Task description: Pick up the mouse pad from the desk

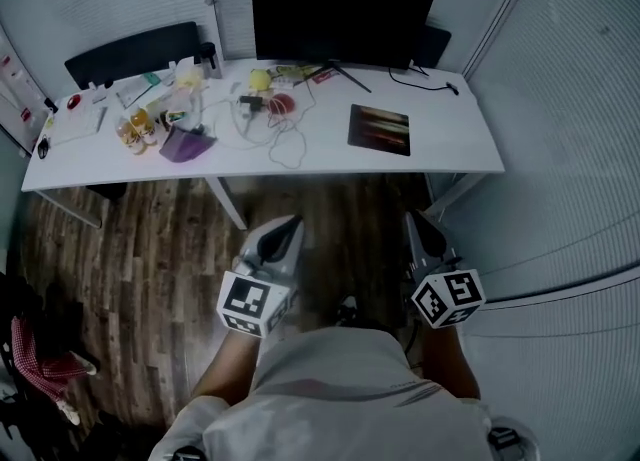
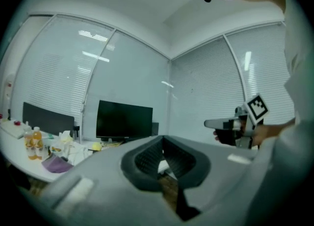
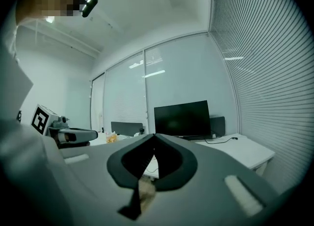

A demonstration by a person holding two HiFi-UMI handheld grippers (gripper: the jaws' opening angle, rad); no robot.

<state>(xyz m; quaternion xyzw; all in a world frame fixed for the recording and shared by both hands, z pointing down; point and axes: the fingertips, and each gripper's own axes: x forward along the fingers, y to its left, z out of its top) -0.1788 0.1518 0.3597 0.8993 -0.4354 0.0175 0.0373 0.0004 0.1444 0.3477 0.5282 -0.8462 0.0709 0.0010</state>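
Observation:
The mouse pad (image 1: 380,130) is a dark rectangle with a reddish streaked print, lying flat on the right part of the white desk (image 1: 455,144). Both grippers are held level above the wooden floor, well short of the desk's near edge. My left gripper (image 1: 291,221) is shut and empty, its jaws meeting at a point in the left gripper view (image 2: 163,137). My right gripper (image 1: 414,219) is also shut with nothing in it, tips together in the right gripper view (image 3: 153,136). The pad lies ahead, between the two gripper tips.
A black monitor (image 1: 340,19) stands at the desk's back, a black cable (image 1: 425,79) to its right. Left of the pad lie white cables (image 1: 285,139), a red round object (image 1: 282,104), a purple cloth (image 1: 185,145), bottles (image 1: 137,127). Blinds cover glass walls at right (image 1: 570,129).

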